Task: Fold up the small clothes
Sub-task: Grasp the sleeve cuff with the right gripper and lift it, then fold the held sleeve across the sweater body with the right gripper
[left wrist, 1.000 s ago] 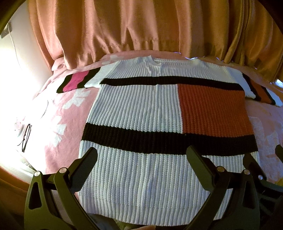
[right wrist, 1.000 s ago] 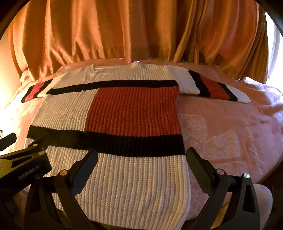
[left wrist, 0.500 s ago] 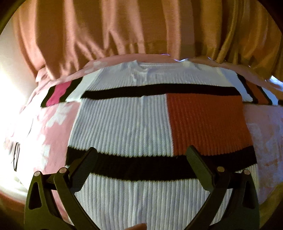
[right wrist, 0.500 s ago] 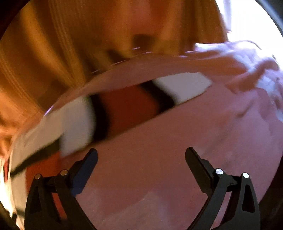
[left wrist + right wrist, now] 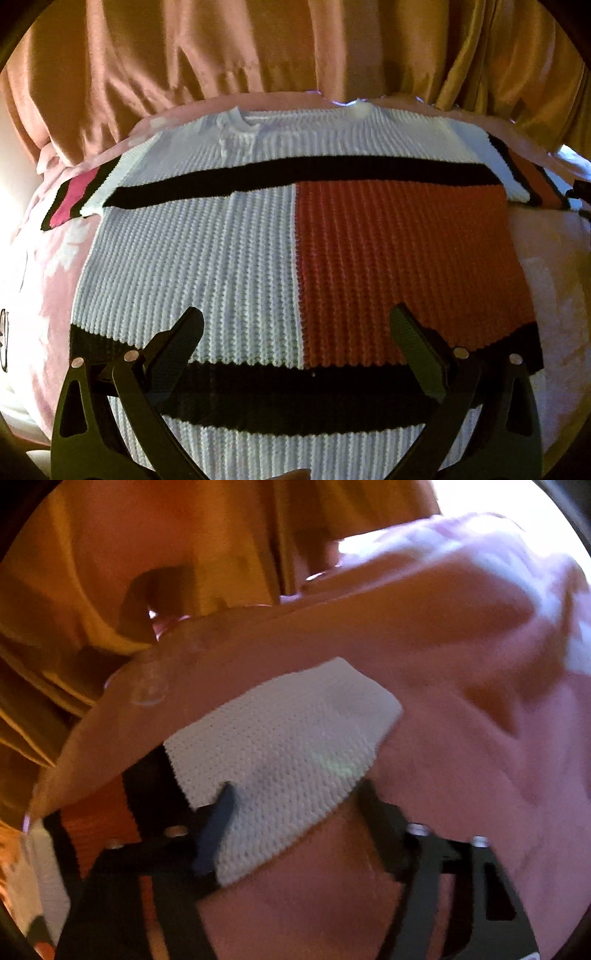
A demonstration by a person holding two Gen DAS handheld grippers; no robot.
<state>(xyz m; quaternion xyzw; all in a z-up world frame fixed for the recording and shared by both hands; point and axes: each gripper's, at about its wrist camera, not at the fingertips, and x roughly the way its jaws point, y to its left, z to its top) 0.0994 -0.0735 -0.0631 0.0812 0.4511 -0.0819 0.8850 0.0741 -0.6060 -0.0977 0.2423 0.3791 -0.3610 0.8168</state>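
Note:
A small knitted sweater (image 5: 229,266), white with black stripes and an orange-red block, lies flat and spread on a pink blanket (image 5: 55,266). My left gripper (image 5: 295,328) is open and hovers over the sweater's lower middle, above the lower black stripe. In the right wrist view my right gripper (image 5: 295,797) is open and right at the white cuff of the right sleeve (image 5: 288,746); the left finger (image 5: 218,819) lies over the cuff and the right finger sits at its edge. I cannot tell whether the fingers touch the fabric. The view is blurred.
Orange curtains (image 5: 295,48) hang behind the bed's far edge. The left sleeve with a pink patch (image 5: 70,195) lies spread at the left. Eyeglasses (image 5: 3,339) lie at the far left edge. The blanket is rumpled at the right (image 5: 498,609).
My right gripper has swung from the sweater's hem out to the right sleeve's cuff. My left gripper has moved forward over the sweater body.

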